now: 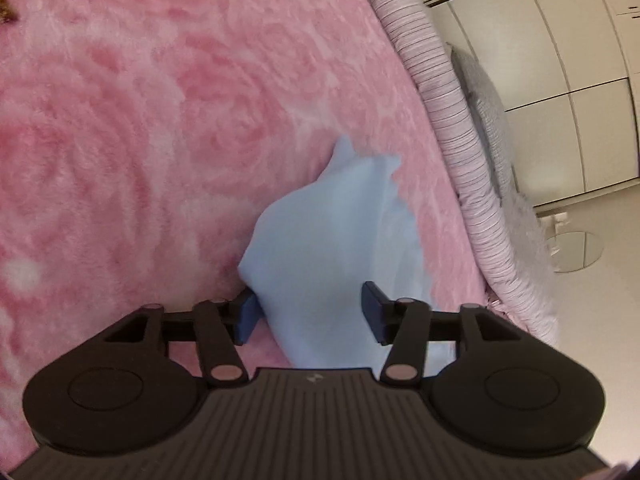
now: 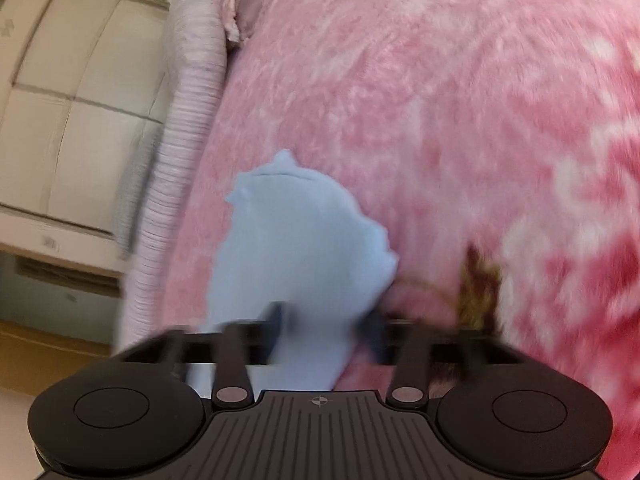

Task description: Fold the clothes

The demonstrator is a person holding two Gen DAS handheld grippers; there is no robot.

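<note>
Jaws on the left gripper [image 1: 311, 312] stand spread wide, with the light blue soft fabric garment [image 1: 336, 248] rising between them; its left pad [image 1: 245, 317] touches the cloth's edge, while the right pad [image 1: 374, 308] sits in front of the cloth, and I cannot tell whether it touches. Nothing is pinched there. On the right gripper [image 2: 322, 330] the picture is smeared by motion, and the same light blue garment [image 2: 300, 248] passes between the two dark fingers [image 2: 276, 322]; they stand apart with cloth in the gap, but whether they press on it I cannot tell. The garment lies bunched in a crumpled peak on the pink plush blanket with a rose pattern [image 1: 140, 120] that covers the bed, near the bed's edge, where a pale pink striped ribbed mattress side [image 1: 452, 140] curves away. In the right wrist view that same striped edge [image 2: 188, 112] runs just beside the blue cloth. Beyond the bed's edge stand cream-coloured cupboard doors [image 1: 560, 60], and a grey fuzzy cloth [image 1: 496, 128] hangs beside the mattress side. A brown and gold leaf print [image 2: 478, 280] marks the blanket just beside the right gripper's right finger.
</note>
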